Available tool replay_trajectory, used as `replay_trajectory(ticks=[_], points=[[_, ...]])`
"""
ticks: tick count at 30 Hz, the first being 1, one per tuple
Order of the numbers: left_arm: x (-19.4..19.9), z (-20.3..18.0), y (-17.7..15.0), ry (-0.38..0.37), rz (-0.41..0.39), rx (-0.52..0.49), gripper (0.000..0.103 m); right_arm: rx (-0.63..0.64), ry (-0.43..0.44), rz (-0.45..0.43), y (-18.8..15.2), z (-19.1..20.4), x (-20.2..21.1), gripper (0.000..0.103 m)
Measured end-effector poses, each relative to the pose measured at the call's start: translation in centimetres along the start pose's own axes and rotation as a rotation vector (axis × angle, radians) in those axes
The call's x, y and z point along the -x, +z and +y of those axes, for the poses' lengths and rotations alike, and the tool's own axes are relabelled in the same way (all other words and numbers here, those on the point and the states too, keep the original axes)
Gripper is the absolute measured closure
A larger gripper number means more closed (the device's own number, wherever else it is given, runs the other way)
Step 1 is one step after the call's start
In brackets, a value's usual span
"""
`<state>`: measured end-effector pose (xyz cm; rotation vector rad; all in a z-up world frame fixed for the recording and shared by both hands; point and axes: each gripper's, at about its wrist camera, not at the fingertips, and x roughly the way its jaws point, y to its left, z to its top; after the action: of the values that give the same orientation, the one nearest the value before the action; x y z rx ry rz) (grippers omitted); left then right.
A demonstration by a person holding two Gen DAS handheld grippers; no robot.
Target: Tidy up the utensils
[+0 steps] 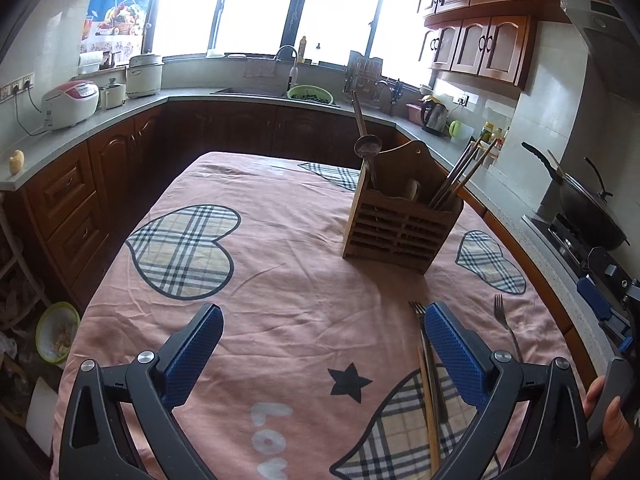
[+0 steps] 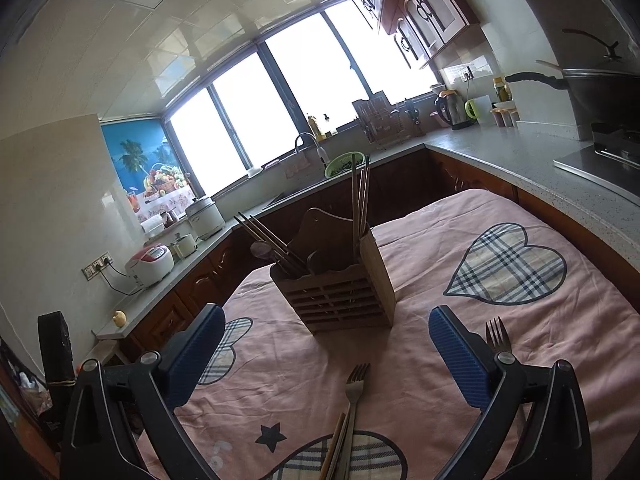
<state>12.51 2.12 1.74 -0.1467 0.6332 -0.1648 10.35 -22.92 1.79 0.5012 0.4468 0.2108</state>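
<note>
A slatted wooden utensil holder (image 1: 402,222) (image 2: 340,292) stands on the pink tablecloth, with a ladle (image 1: 366,148) and several chopsticks (image 1: 460,178) upright in it. On the cloth lie a fork (image 1: 425,344) beside a chopstick (image 1: 429,408), and a second fork (image 1: 506,326) further right. My left gripper (image 1: 322,320) is open and empty, with the first fork just left of its right finger. In the right wrist view that fork (image 2: 354,396) and chopsticks (image 2: 334,448) lie between the fingers of my open right gripper (image 2: 326,322). The second fork (image 2: 496,336) pokes out behind its right finger.
The table (image 1: 280,280) sits inside a U-shaped kitchen counter (image 1: 120,112). A rice cooker (image 1: 70,104), sink (image 1: 256,90), green colander (image 1: 310,94) and kettle (image 1: 434,116) stand on it. A wok (image 1: 584,208) sits on the stove at right. A person's hand (image 1: 608,420) shows at lower right.
</note>
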Motion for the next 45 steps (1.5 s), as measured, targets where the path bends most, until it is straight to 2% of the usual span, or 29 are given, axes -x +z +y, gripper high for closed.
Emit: replay_trajectory(ticks=[5, 9, 11, 14, 16, 20, 23, 32, 45], points=[[3.4, -0.1, -1.9, 0.001, -0.069, -0.037, 0.001, 0.065, -0.006, -0.043, -1.4, 1.4, 2.5, 0.0], [7.0, -1.0, -3.6, 0.023, -0.195, -0.105, 0.001, 0.143, -0.01, -0.092, -1.9, 3.0, 4.8, 0.0], [8.5, -1.6, -4.1, 0.023, -0.226, -0.141, 0.001, 0.197, -0.015, -0.117, -1.6, 4.1, 6.1, 0.0], [10.3, -1.9, -4.0, -0.005, -0.226, -0.153, 0.001, 0.285, -0.054, -0.143, -0.7, 5.7, 7.8, 0.0], [11.0, -1.7, -4.1, 0.002, -0.226, -0.14, 0.001, 0.332, -0.064, -0.176, -0.4, 6.6, 9.2, 0.0], [10.7, -1.2, -5.8, 0.023, -0.228, -0.103, 0.001, 0.385, -0.103, -0.239, -2.0, 7.0, 10.8, 0.0], [9.9, -1.1, -7.4, 0.029, -0.223, -0.087, 0.001, 0.368, -0.115, -0.237, -4.4, 6.1, 10.0, 0.0], [8.3, -1.3, -11.0, 0.132, -0.252, -0.11, 0.001, 0.321, -0.125, -0.197, -10.0, 3.3, 8.4, 0.0], [8.0, -1.3, -11.9, 0.142, -0.234, -0.13, 0.001, 0.315, -0.1, -0.194, -11.7, 3.1, 8.9, 0.0]])
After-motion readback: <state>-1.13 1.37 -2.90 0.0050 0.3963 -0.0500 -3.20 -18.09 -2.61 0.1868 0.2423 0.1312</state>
